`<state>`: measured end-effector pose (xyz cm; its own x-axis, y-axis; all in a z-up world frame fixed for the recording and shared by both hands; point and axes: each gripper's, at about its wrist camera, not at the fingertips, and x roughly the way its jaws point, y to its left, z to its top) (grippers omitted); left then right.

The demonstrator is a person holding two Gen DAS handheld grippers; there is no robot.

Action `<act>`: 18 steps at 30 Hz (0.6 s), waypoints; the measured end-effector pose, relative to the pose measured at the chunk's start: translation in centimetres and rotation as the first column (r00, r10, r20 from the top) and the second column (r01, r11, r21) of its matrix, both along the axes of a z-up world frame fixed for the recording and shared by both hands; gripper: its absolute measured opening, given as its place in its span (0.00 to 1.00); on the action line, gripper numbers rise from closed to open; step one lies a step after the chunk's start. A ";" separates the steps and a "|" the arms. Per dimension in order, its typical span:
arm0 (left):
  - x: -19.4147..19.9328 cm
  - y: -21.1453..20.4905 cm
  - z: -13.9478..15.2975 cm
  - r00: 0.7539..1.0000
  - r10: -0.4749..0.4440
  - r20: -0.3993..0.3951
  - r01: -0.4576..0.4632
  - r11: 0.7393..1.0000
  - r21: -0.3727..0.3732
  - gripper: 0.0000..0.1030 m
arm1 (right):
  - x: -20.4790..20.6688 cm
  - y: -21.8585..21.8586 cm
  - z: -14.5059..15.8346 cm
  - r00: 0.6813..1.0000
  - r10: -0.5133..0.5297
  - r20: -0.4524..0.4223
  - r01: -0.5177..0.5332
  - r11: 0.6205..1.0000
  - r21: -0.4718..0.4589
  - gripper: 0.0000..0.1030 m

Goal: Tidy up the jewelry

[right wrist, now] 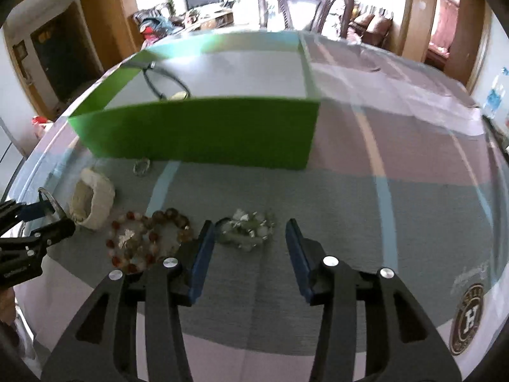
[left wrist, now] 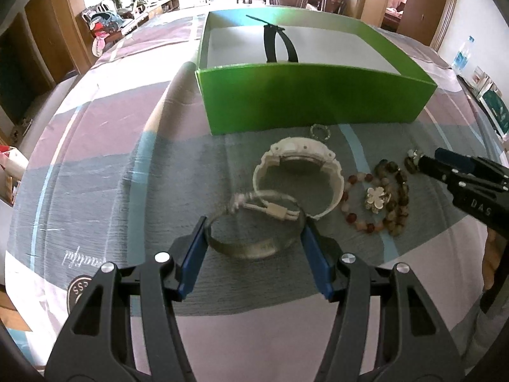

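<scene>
My left gripper (left wrist: 254,222) is shut on a silver mesh-band watch (left wrist: 248,248), one blue pad against each side of the band, just over the cloth. Behind it lie a white watch (left wrist: 299,175), a small bead ring (left wrist: 319,132), a red-and-pink bead bracelet (left wrist: 359,219) with a flower charm, and a brown bead bracelet (left wrist: 397,197). My right gripper (right wrist: 249,222) is open, its pads either side of a pale green-and-clear bead bracelet (right wrist: 246,230) lying on the cloth. The open green box (right wrist: 197,130) stands behind the jewelry with a black watch (left wrist: 276,44) inside.
The table wears a grey, pink and blue striped cloth (right wrist: 397,207) with a round logo (right wrist: 470,315) at the near right. A dark wooden chair (right wrist: 305,3) stands at the far side. A water bottle (left wrist: 463,54) stands at the table's right edge.
</scene>
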<state>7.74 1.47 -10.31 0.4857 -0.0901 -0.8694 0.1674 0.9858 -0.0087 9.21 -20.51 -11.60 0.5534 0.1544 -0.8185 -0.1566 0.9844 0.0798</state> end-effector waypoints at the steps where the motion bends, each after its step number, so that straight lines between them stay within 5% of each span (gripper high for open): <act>1: 0.0 0.0 -0.1 1.000 -0.002 -0.003 0.002 1.000 -0.005 0.57 | 0.0 0.1 -0.1 1.000 0.004 -0.003 -0.004 1.000 0.003 0.28; 14: -0.1 0.1 0.0 1.000 0.003 0.002 -0.003 1.000 -0.003 0.57 | -0.6 -4.2 3.1 0.988 -0.122 0.099 0.103 0.978 0.182 0.21; 18: -0.3 0.3 0.5 1.000 0.003 0.018 -0.003 1.000 -0.008 0.57 | -0.9 -5.1 3.9 0.991 -0.067 0.118 0.024 0.943 0.333 0.21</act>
<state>7.45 1.75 -9.81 0.5015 -0.0958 -0.8598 0.1647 0.9863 -0.0139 8.31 -25.65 -7.72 0.6612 0.3762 -0.6491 -0.1425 0.9124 0.3837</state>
